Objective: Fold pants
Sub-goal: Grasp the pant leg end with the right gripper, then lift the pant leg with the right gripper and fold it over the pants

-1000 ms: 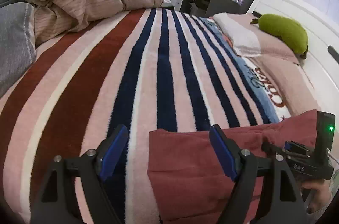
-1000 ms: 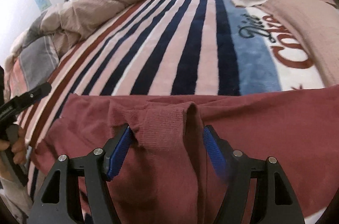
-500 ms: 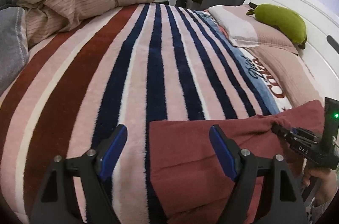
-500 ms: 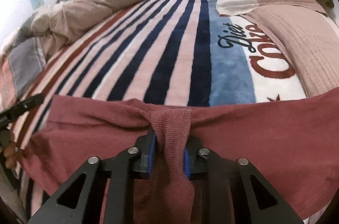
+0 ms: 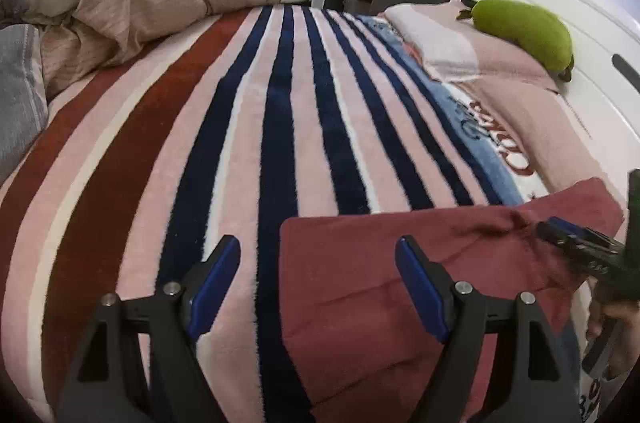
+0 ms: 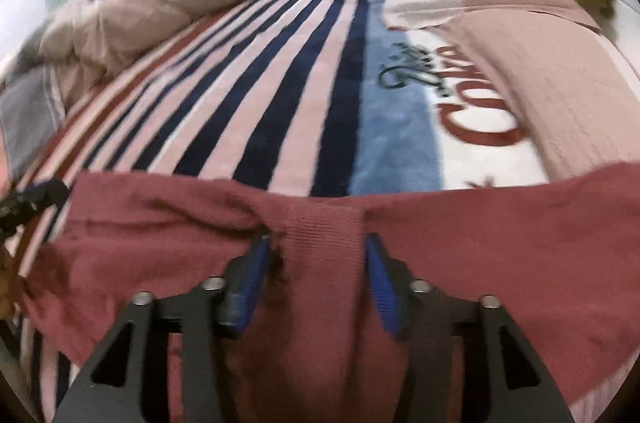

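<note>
Broadly, the bed is covered by a striped blanket, and the pants are spread across its near edge, with their long axis running from side to side in front of both cameras. In the right wrist view the dark red cloth fills the lower half of the picture; its far edge lies straight across the stripes, and its right end is cut off by the rim of the lens. A ribbed band of the pants, bunched into a raised fold, is seen between the fingers of the right gripper; the fingers are set part-way apart on either side of it, and whether the band is truly pinched cannot be told, since this view is blurred. In the left wrist view the left gripper is held with its fingers wide apart and nothing between them but the left corner of the pants, which lies flat beneath the right-hand finger, while the other finger hangs over bare blanket. The right gripper is judged the nearer to a hold; the cloth's left edge lies just ahead of and below the left fingers. The near hem of the pants is hidden under both grippers.
</note>
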The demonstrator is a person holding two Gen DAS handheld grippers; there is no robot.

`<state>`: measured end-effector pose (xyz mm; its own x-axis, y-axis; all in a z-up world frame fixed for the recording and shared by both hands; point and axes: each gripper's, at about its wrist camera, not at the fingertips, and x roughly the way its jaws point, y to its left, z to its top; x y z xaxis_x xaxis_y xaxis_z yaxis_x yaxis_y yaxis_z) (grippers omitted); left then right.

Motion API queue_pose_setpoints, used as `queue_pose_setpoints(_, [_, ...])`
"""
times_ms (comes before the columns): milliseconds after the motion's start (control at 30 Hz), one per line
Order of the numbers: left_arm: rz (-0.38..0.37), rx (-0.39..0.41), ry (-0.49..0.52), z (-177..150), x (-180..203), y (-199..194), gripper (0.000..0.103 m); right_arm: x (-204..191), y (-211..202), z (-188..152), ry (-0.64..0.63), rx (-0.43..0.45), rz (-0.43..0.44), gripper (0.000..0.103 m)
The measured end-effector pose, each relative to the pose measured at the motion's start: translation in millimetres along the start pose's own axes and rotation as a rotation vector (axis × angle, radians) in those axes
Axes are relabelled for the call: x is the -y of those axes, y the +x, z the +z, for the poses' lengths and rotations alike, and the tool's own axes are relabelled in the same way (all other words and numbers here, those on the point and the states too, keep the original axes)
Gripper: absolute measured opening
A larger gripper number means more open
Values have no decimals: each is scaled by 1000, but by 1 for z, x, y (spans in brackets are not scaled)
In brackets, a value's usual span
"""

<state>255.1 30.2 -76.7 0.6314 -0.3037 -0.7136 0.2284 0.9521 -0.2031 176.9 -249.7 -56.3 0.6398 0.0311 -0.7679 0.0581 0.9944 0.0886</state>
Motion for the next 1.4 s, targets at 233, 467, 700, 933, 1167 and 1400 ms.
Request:
queue_pose_setpoints(233, [-5, 68, 40, 3, 20, -23, 77, 87, -97, -9, 139, 118, -215, 57])
queue_pose_setpoints(467, [-1, 99, 73, 2, 35, -29, 77, 164, -143, -30, 266, 119, -370, 59])
queue_pose_setpoints(700, [28, 85, 56, 2, 28, -21, 77, 187, -128, -27, 304, 119, -344, 59])
queue_pose_setpoints(933, [54, 103, 14, 4, 17, -26, 77, 196, -111, -11, 342, 121, -354, 57])
queue_pose_setpoints(1167, [43, 118, 3, 5, 16, -30, 77, 195, -103, -5, 295, 102, -415, 8])
queue_pose_setpoints(1400, [22, 133, -6, 6, 13, -37, 77, 159, -130, 9, 222, 198, -362, 3])
